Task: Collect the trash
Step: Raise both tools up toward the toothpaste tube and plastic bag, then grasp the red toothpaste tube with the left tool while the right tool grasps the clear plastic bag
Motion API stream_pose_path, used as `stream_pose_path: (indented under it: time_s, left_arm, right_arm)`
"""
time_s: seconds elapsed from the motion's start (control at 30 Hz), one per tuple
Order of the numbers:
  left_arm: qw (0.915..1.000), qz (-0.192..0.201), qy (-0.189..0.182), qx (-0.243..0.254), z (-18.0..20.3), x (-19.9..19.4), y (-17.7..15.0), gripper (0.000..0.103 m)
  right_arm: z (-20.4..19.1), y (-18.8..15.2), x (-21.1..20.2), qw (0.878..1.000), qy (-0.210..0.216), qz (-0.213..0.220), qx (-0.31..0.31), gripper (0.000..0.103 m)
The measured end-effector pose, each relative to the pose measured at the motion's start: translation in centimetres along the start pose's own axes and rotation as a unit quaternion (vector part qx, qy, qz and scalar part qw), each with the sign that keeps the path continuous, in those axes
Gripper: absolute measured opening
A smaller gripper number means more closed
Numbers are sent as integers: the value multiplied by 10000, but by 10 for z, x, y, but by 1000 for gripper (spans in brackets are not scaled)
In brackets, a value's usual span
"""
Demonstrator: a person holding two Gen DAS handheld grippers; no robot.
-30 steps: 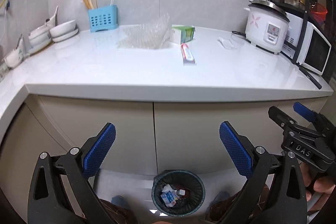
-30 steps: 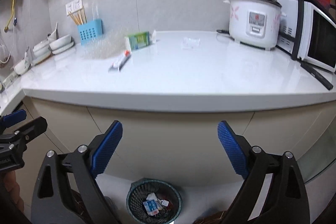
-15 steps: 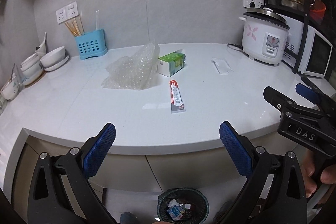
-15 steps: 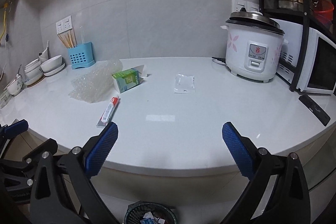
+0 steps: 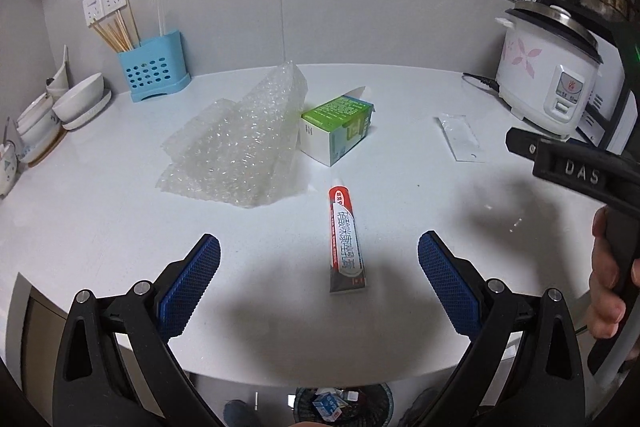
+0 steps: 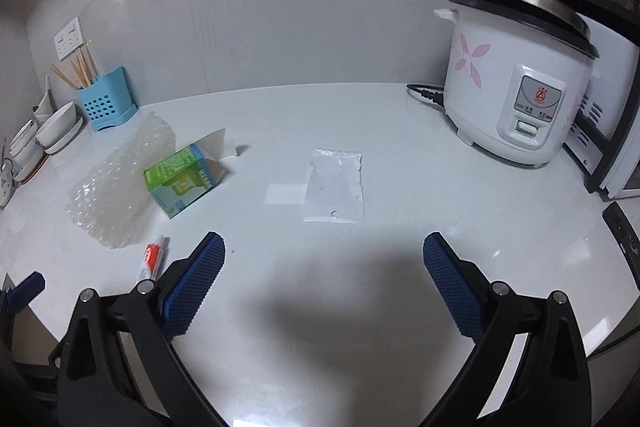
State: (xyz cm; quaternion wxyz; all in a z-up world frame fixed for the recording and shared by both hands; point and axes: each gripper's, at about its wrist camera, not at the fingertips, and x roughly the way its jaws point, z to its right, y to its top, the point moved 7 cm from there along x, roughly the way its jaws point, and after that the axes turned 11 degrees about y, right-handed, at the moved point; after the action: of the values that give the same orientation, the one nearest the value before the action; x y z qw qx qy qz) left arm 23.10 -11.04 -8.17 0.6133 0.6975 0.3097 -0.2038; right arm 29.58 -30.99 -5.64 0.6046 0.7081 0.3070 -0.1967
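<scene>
Both grippers, L [image 5: 319, 267] & R [image 6: 324, 269], gape empty; only L view shows bin [image 5: 344, 405].

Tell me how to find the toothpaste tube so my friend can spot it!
Look at the white countertop, near its front edge. In front of the bubble wrap and green box lies the toothpaste tube: flat, red, white and grey.
</scene>
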Motion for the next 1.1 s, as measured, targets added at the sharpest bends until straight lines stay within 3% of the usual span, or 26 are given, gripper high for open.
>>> stream_pose_path:
  time_s: [0.27,0.47,0.7,0.77,0.87,0.93,1.1]
  left_arm:
    - [9982,-585,115,18,8,62,6,97]
    - [9967,-786,208,38,11,85,9,97]
    - [9940,-1067,200,110,18,103,4,87]
    - [9941,-1062,223,87,17,101,5,78]
    - [9935,-1131,109,87,18,97,6,53]
    - [9930,-1161,113,165,21,93,5,21]
    - [9925,-1210,-68,138,23,90,4,20]
  right_arm:
    - [28,31,87,9968,20,-662,440,95]
    - [38,47,135,9926,44,-1028,652,95]
    - [46,42,170,9882,-65,-1363,694,95]
    - [46,41,174,9882,-113,-1365,685,92]
    - [44,39,174,9886,-200,-1363,601,87]
    - [43,38,172,9886,-275,-1375,549,82]
    - [41,35,170,9872,-431,-1475,417,70]
